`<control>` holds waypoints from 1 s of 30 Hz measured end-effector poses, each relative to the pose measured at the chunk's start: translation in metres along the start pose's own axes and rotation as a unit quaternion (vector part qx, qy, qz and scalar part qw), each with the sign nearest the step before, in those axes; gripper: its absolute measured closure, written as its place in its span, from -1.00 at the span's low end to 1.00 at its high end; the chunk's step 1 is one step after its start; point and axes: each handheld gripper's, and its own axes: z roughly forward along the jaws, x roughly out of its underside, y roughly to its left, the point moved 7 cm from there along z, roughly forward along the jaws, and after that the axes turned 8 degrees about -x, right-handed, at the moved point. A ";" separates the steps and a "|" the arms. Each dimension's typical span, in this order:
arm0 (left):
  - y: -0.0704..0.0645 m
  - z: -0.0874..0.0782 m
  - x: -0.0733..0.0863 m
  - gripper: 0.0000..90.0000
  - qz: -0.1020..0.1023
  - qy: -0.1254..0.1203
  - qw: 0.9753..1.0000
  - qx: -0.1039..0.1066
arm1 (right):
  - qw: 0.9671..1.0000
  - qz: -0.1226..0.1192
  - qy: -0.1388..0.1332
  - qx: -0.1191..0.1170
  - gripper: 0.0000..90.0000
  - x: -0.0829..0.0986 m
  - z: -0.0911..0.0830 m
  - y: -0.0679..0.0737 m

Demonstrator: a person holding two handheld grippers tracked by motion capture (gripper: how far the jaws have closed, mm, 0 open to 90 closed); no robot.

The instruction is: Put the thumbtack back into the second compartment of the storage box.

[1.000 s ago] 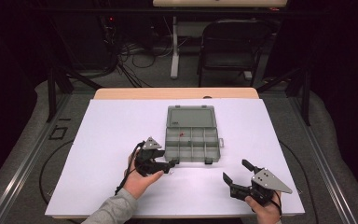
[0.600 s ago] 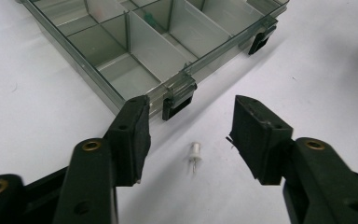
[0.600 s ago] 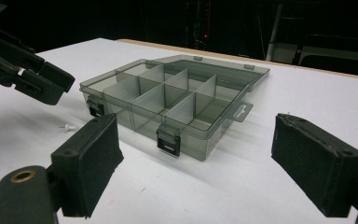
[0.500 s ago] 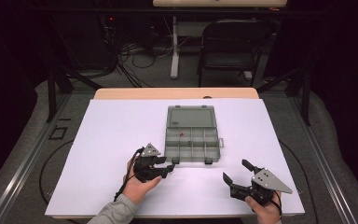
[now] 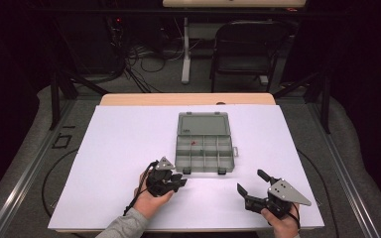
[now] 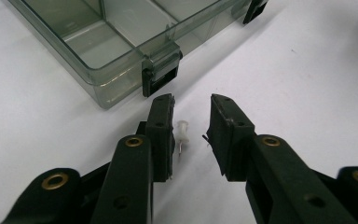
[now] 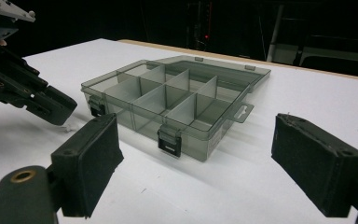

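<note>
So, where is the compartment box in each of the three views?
High view: the box lies open at the table's middle.
Left gripper view: its near corner is at upper left.
Right gripper view: it sits in the centre.
Shared landmark: the black front latches.

a clear compartment box (image 5: 203,148) lies open on the white table (image 5: 119,148), its lid flat behind it and a small red item (image 5: 194,143) in one upper compartment. the left gripper (image 5: 180,182) sits low just beside the box's near left corner. the right gripper (image 5: 250,183), jaws spread wide, rests well apart near the table's front right edge.
</note>
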 end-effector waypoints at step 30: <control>0.002 0.010 0.008 0.82 0.004 0.011 1.000 -0.004 | 1.000 -0.001 0.001 -0.001 -0.67 0.000 0.000 0.000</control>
